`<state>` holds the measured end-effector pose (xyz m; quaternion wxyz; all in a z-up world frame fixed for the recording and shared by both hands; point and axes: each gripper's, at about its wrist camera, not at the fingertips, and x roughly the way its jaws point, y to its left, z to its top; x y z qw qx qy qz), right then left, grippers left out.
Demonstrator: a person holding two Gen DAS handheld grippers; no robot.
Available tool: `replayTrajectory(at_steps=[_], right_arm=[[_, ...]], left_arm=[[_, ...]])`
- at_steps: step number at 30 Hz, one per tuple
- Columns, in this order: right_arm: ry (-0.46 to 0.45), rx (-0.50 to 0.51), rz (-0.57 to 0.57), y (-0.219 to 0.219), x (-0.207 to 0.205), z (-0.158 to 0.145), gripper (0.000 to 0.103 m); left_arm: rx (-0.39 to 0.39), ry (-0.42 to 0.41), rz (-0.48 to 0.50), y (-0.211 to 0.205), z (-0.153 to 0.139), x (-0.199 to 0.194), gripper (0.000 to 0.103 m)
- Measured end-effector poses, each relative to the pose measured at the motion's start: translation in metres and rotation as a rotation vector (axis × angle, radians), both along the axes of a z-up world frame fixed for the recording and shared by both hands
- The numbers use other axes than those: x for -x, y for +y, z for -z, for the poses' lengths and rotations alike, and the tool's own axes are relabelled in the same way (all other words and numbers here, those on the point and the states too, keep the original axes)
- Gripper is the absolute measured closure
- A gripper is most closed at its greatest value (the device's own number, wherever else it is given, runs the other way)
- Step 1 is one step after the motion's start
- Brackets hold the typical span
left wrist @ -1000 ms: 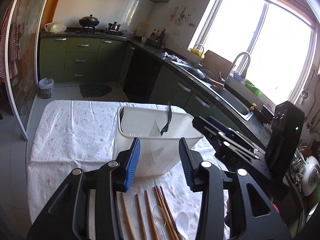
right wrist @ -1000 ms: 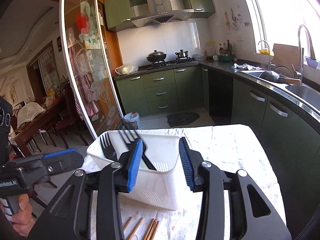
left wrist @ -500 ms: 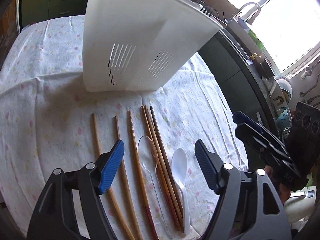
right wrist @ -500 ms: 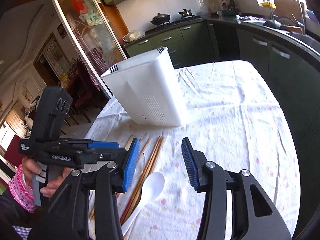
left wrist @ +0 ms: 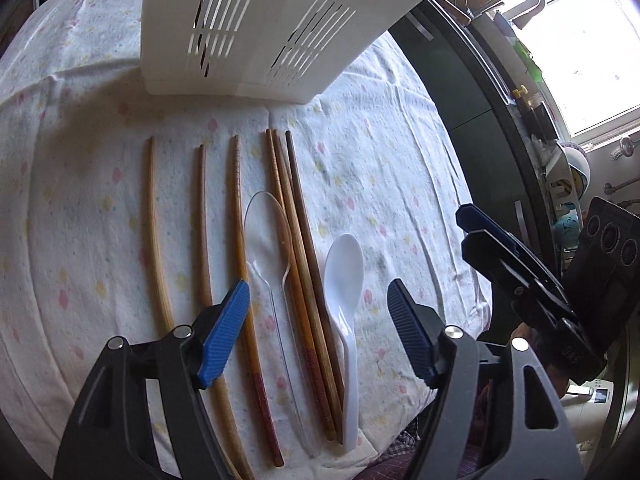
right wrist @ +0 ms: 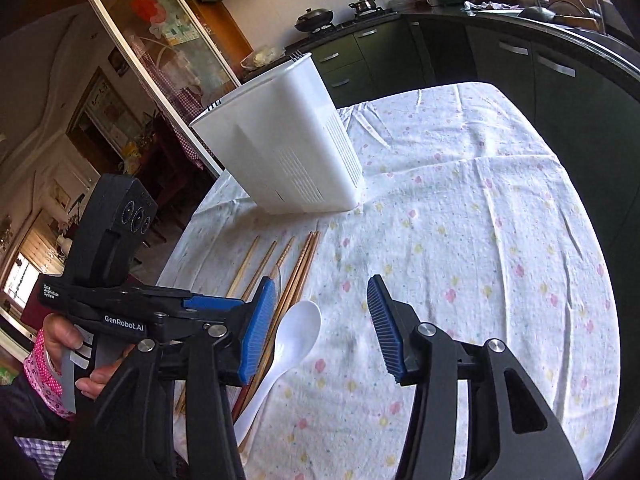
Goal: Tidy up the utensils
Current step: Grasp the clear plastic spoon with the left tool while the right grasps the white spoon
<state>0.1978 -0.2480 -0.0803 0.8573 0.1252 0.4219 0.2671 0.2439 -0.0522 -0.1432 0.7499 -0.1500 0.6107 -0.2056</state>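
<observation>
Several wooden chopsticks (left wrist: 236, 220) lie side by side on the flowered tablecloth (left wrist: 400, 160), with a clear plastic spoon (left wrist: 266, 232) and a white plastic spoon (left wrist: 344, 268) among them. Behind them stands a white slotted utensil holder (left wrist: 248, 28). My left gripper (left wrist: 318, 300) hovers over the spoons and the dark chopsticks. Its jaws are closing and press on nothing. My right gripper (right wrist: 320, 292) hangs just above the white spoon (right wrist: 298, 332) beside the chopsticks (right wrist: 304, 264). Its jaws are opening and touch nothing. The holder (right wrist: 288, 152) stands further back.
The table's near edge runs just under the utensils' handles (left wrist: 320, 452). Dark green cabinets (right wrist: 520, 60) and a counter run along the right side. A person's hand (right wrist: 64, 340) holds the left gripper's handle. A glass sliding door (right wrist: 160, 60) is at the left.
Both grippers have dropped and tipped down, from facing the holder and kitchen to hanging over the utensils on the cloth. Both pairs of jaws stand wider than a second ago.
</observation>
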Motion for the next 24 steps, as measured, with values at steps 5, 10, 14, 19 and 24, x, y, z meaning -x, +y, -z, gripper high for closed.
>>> replayTrajectory(at_steps=[5, 10, 14, 19, 24], right_arm=[[-0.011, -0.001, -0.005, 0.002, 0.002, -0.005, 0.052], [-0.015, -0.005, -0.001, -0.002, 0.005, -0.007, 0.050], [-0.007, 0.007, -0.003, -0.002, 0.005, -0.005, 0.050], [0.054, 0.012, -0.050, 0.007, 0.000, 0.008, 0.050], [0.166, -0.026, -0.129, 0.017, -0.012, 0.032, 0.050]], left_arm=[[-0.061, 0.033, -0.018, -0.003, 0.009, 0.001, 0.072], [-0.121, 0.022, -0.032, 0.001, 0.009, 0.001, 0.079], [-0.166, 0.020, -0.029, 0.006, 0.009, 0.002, 0.091], [-0.208, 0.008, -0.005, 0.003, 0.007, 0.004, 0.094], [-0.203, -0.030, 0.007, 0.002, -0.005, 0.007, 0.095]])
